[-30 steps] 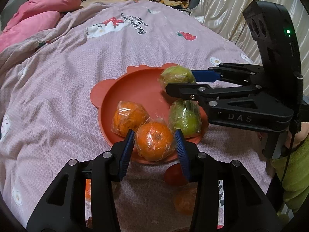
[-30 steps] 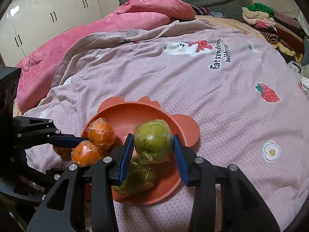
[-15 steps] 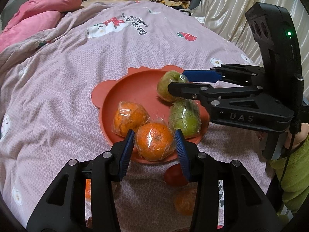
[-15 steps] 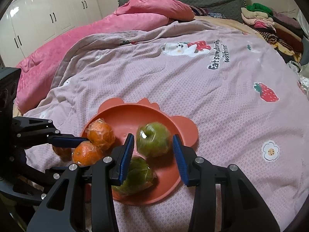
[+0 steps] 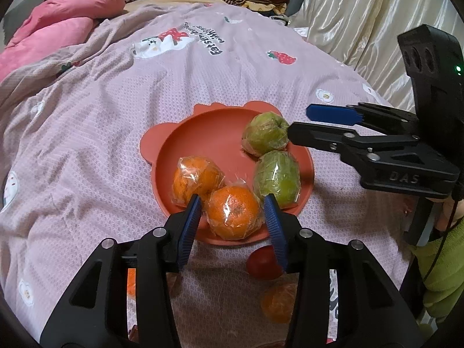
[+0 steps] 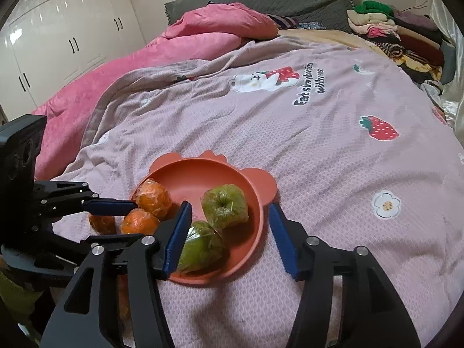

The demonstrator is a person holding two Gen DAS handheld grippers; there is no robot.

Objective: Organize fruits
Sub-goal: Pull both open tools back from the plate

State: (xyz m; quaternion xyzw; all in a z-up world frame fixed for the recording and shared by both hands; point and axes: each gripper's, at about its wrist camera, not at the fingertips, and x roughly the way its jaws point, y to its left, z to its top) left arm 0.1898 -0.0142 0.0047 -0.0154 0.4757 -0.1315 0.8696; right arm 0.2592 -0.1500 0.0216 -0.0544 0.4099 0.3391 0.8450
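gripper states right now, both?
Left gripper: jaws opening, wrapped orange between them on the plate.
Right gripper: opening, holding nothing; green apple released.

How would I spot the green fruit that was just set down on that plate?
Find the orange plate with little ears on the pink bedspread. Two wrapped green fruits lie on its right half. Yours is the farther green fruit, stem dimple up, beyond the open right tongs; the other green fruit lies nearer.
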